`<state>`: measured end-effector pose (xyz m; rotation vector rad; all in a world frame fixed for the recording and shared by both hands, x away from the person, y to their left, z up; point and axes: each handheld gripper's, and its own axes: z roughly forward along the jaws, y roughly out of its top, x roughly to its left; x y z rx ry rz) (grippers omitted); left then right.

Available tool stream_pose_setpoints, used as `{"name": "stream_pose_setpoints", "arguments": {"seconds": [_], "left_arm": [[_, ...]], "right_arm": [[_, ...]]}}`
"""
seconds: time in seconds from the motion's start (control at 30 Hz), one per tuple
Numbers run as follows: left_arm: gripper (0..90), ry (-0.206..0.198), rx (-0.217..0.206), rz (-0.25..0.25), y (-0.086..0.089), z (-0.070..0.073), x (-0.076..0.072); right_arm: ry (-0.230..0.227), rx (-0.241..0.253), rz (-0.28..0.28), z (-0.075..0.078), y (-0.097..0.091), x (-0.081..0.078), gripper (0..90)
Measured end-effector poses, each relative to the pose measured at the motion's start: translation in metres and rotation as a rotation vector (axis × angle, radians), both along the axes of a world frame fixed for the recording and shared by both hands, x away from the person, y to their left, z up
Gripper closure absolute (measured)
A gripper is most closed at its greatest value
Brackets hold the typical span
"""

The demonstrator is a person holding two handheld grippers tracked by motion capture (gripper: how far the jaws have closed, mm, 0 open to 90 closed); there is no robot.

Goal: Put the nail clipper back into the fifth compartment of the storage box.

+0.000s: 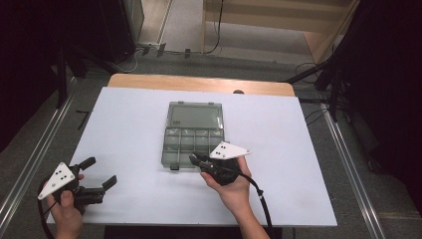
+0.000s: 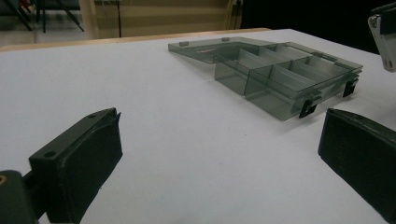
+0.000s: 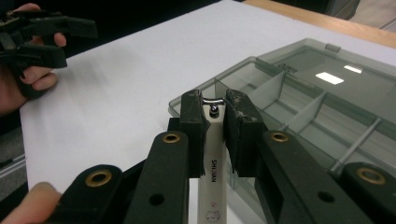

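The right gripper [image 3: 215, 122] pinches a white-and-steel nail clipper [image 3: 213, 175] at the open smoky-grey plastic compartment box [image 1: 193, 133] mid-tabletop; a narrow grip risks slippage. The left gripper [image 1: 97, 175] waits, fingers spread.

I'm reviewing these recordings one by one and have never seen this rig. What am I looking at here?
A person holds a two-jaw hand-held gripper in each hand. One picture looks down from above the table; the other two come from cameras riding on each gripper. On the white surface lies an open, clear compartment box with its lid folded back. The right hand-held gripper, at the box's near edge, is shut on a nail clipper. The left hand-held gripper is open, holding nothing, off to the box's left.
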<state>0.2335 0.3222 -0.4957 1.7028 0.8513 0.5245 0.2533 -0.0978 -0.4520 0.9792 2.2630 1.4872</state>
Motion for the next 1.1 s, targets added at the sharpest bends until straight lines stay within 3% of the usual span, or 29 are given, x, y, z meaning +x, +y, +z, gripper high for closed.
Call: {"name": "stream_pose_setpoints", "arguments": {"seconds": [0.27, 0.47, 1.1], "left_arm": [[0.0, 0.000, -0.002, -0.001, 0.000, 0.000, 0.000], [0.0, 0.001, -0.005, 0.000, 0.000, 0.000, 0.000], [0.0, 0.001, -0.013, -0.001, 0.001, 0.000, 0.000]], "right_arm": [[-0.022, 0.052, -0.008, -0.002, 0.012, 0.007, 79.8], [-0.031, 0.064, -0.013, -0.003, 0.023, 0.013, 79.7], [-0.032, 0.031, 0.000, -0.008, 0.064, 0.032, 79.7]]}}
